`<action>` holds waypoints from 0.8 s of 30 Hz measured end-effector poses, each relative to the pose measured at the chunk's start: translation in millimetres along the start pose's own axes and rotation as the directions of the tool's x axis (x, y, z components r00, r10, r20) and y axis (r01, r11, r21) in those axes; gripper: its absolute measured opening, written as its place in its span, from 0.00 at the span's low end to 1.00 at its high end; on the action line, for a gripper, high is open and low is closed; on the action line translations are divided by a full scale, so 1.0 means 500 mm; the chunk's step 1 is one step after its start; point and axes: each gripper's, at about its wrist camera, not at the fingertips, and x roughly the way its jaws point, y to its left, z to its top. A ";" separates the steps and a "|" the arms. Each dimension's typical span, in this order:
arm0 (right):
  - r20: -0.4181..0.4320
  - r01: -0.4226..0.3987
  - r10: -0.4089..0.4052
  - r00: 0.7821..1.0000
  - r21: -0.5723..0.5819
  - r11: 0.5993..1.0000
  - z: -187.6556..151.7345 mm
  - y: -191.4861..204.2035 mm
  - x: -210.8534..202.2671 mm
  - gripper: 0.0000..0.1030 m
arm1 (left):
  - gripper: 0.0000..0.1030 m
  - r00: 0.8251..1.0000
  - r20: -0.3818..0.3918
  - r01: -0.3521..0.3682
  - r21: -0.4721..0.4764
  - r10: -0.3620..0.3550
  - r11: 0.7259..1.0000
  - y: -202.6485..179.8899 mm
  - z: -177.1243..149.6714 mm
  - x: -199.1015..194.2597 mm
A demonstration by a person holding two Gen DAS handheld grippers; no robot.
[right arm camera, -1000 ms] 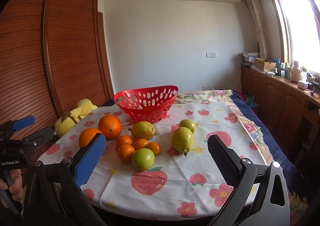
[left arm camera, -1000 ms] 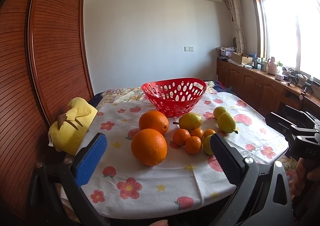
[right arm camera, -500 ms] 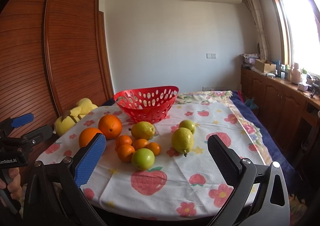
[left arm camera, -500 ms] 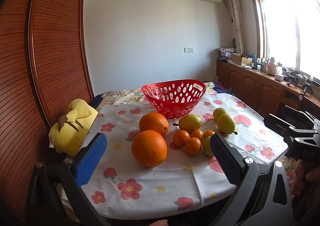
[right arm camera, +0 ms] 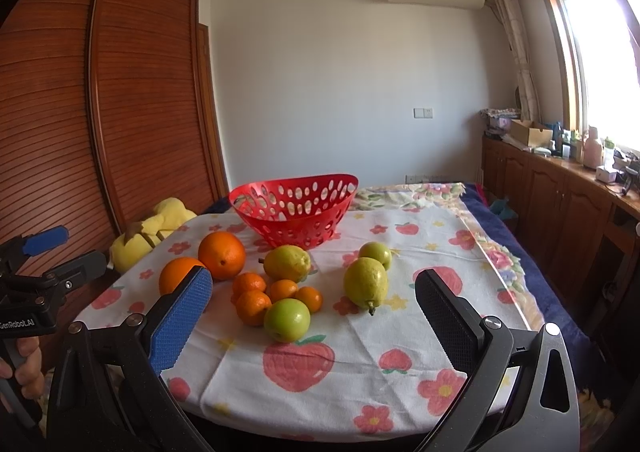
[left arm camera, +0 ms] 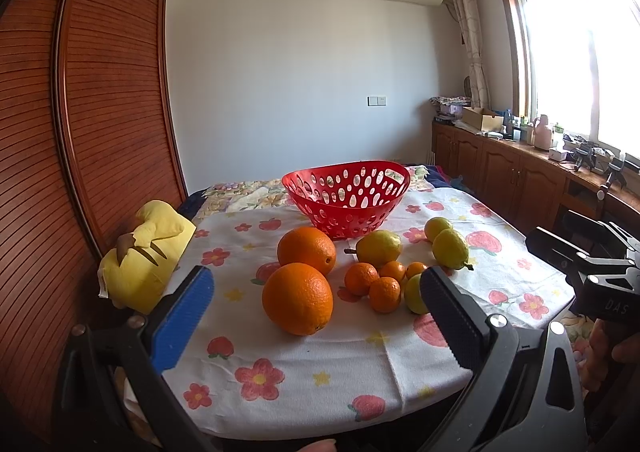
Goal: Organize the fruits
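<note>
Fruit lies loose on your tablecloth [right arm camera: 420, 236], all of it in front of the basket [right arm camera: 294, 208], which stands empty at the far side of the table. Nearest your left gripper [left arm camera: 316, 316] sits a big orange [left arm camera: 297, 298], with a second orange [left arm camera: 306, 250] just behind it and touching or nearly so. To their right you have a tight cluster of four tangerines [right arm camera: 252, 306] pressed against a green apple [right arm camera: 287, 319], and behind the cluster a pear [right arm camera: 287, 262] lying on its side, stem to the left, close to the basket's foot. Further right, apart from the cluster, a larger pear [right arm camera: 366, 284] rests stem toward you, with a small green fruit [right arm camera: 375, 254] just behind it.

Your left gripper hangs at the near table edge with its jaws spread wide and nothing between them; the big orange lines up in the gap, well ahead of the pads. Your right gripper [right arm camera: 314, 312] is likewise spread wide and empty, facing the apple and the larger pear from the near edge. Each gripper shows in the other's view, held in a hand [right arm camera: 20, 368] off the table's side.

A yellow plush toy [left arm camera: 140, 260] lies at the left edge of the table against the wooden wardrobe [left arm camera: 92, 112].
</note>
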 end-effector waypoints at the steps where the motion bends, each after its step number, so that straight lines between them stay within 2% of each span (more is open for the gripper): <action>1: 0.000 0.000 0.000 1.000 0.000 1.000 0.002 0.000 -0.001 1.00 | 1.00 1.000 0.001 -0.001 0.001 0.001 1.000 0.000 0.000 0.000; 24: -0.004 0.000 0.000 1.000 -0.004 1.000 0.002 0.001 -0.002 1.00 | 1.00 1.000 0.009 0.008 0.006 -0.008 1.000 -0.007 -0.003 -0.006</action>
